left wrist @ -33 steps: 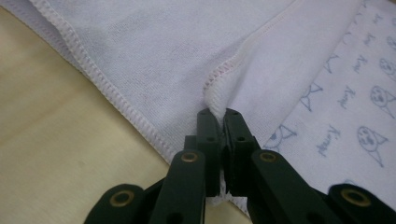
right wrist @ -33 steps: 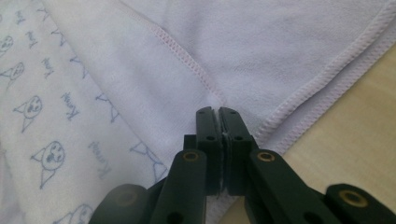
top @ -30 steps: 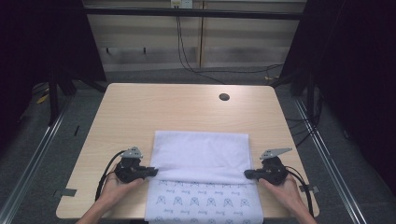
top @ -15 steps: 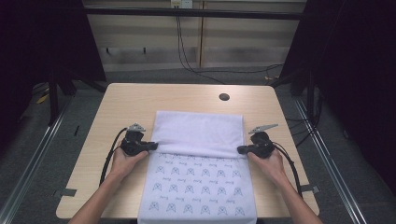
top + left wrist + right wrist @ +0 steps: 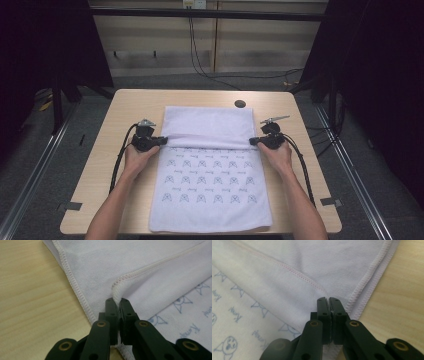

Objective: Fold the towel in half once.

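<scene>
1. The left gripper (image 5: 116, 302), black and two-jawed, has its jaws pinched tight on a stitched hem corner of the pale lilac towel printed with small blue cat faces (image 5: 210, 190); the cloth bulges up between the jaw tips.
2. The right gripper (image 5: 329, 301), likewise black, is clamped on the opposite hem corner, with only a sliver of cloth between its jaws.
3. In the high view the left gripper (image 5: 146, 141) sits at the towel's left edge and the right gripper (image 5: 267, 140) at its right edge, level with each other across the cloth.
4. Between them runs a folded flap: the plain underside faces up on the far part, the printed side shows on the near part.
5. The towel lies flat on the light wooden table (image 5: 125, 110), its near edge reaching the table's front edge.
6. A small dark round hole (image 5: 240, 104) sits in the tabletop just beyond the towel's far right corner.
</scene>
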The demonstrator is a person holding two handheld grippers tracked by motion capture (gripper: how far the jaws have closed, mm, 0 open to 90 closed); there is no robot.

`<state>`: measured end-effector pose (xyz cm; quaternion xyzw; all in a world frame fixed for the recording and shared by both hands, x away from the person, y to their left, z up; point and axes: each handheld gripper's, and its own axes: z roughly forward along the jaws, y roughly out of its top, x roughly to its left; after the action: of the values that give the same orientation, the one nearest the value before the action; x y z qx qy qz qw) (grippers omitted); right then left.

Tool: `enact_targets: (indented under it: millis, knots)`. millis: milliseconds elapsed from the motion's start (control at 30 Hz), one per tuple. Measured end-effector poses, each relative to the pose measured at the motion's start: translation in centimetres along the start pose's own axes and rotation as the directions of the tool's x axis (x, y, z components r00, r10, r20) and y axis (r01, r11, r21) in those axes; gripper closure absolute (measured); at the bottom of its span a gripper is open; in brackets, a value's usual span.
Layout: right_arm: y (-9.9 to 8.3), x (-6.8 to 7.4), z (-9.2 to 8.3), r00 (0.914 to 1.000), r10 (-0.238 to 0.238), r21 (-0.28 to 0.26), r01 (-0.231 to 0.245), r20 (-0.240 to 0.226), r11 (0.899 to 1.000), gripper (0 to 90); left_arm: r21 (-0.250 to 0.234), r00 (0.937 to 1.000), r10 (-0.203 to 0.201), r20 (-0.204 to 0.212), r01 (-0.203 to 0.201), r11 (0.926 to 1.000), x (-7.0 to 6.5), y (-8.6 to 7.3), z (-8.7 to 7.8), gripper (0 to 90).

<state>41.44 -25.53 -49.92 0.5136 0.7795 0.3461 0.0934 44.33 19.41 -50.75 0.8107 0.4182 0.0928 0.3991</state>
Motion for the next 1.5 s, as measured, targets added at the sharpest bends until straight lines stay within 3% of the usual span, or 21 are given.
enact_targets:
  millis: [100,200,300,400,500,567,633,767,833,867,900,967,1100,1200,1267,1333,1433,1500]
  knots:
    - [1.0,0.4,0.6,0.9979,-0.001,0.013,0.000,0.065,1.000,88.1,0.010,0.9997,-0.006,-0.022,0.007,0.9999,0.2,0.4,0.3,86.7]
    - [1.5,0.4,1.1,0.9961,0.008,0.002,-0.008,0.088,1.000,88.2,0.019,0.9997,-0.002,-0.022,0.003,0.9998,0.3,0.7,0.4,86.6]
    - [1.3,0.0,1.0,0.9980,0.020,-0.029,-0.018,0.061,0.999,88.1,0.033,0.9999,0.011,-0.012,-0.011,0.9994,0.2,0.8,0.0,86.4]
    - [1.5,-0.3,-0.2,0.9997,0.019,-0.086,-0.018,0.013,0.996,88.1,-0.032,0.9995,-0.002,0.033,0.003,0.9995,0.1,1.3,-1.4,86.6]
    - [2.4,-0.6,-2.5,0.9998,0.007,-0.154,-0.009,-0.016,0.988,88.0,-0.108,0.9972,0.001,0.074,0.007,0.9941,0.0,2.4,-3.7,86.6]
    - [3.2,-0.5,-4.2,0.9990,0.000,-0.202,-0.009,-0.044,0.979,87.9,-0.155,0.9952,0.001,0.098,0.014,0.9878,-0.5,2.9,-5.2,86.6]
    - [4.0,0.1,-6.2,0.9980,-0.021,-0.253,0.006,-0.059,0.967,87.9,-0.194,0.9954,0.028,0.092,-0.010,0.9809,-1.3,3.2,-6.7,86.6]
    - [4.5,1.4,-9.4,0.9930,-0.095,-0.313,0.068,-0.070,0.947,87.9,-0.266,0.9921,0.053,0.114,-0.021,0.9637,-2.0,4.0,-9.7,86.5]
    - [4.3,1.9,-11.1,0.9895,-0.114,-0.338,0.077,-0.089,0.938,87.9,-0.314,0.9872,0.073,0.142,-0.025,0.9492,-2.5,4.4,-11.5,86.2]
    - [4.3,2.1,-11.9,0.9878,-0.123,-0.346,0.083,-0.095,0.934,87.9,-0.352,0.9791,0.073,0.190,-0.002,0.9359,-2.8,4.6,-12.6,86.1]
    - [4.2,2.3,-12.8,0.9861,-0.125,-0.360,0.078,-0.109,0.930,87.9,-0.371,0.9758,0.079,0.204,0.002,0.9286,-3.1,4.7,-13.2,86.3]
    - [3.9,2.7,-14.2,0.9830,-0.130,-0.380,0.072,-0.130,0.922,87.9,-0.386,0.9718,0.111,0.208,-0.023,0.9224,-4.2,4.7,-14.7,86.5]
    - [3.1,3.8,-16.4,0.9773,-0.169,-0.394,0.107,-0.127,0.913,88.0,-0.387,0.9660,0.159,0.203,-0.070,0.9195,-5.8,4.2,-16.7,86.6]
    - [2.3,4.6,-18.4,0.9710,-0.194,-0.429,0.117,-0.139,0.896,88.0,-0.388,0.9569,0.204,0.207,-0.111,0.9149,-6.9,3.7,-18.1,86.6]
    - [1.5,5.0,-19.0,0.9659,-0.208,-0.429,0.125,-0.153,0.895,88.0,-0.367,0.9544,0.203,0.219,-0.112,0.9233,-7.3,3.0,-18.4,86.6]
    - [0.5,5.4,-18.8,0.9639,-0.220,-0.405,0.143,-0.150,0.903,88.0,-0.333,0.9549,0.215,0.205,-0.138,0.9328,-7.5,1.9,-18.0,86.6]
    - [-1.2,5.6,-17.9,0.9616,-0.225,-0.361,0.156,-0.158,0.919,88.0,-0.290,0.9528,0.196,0.231,-0.125,0.9487,-7.4,0.1,-17.0,86.6]
    - [-2.5,5.6,-17.2,0.9588,-0.209,-0.353,0.131,-0.193,0.926,87.9,-0.260,0.9542,0.172,0.245,-0.107,0.9598,-7.1,-1.5,-16.1,86.5]
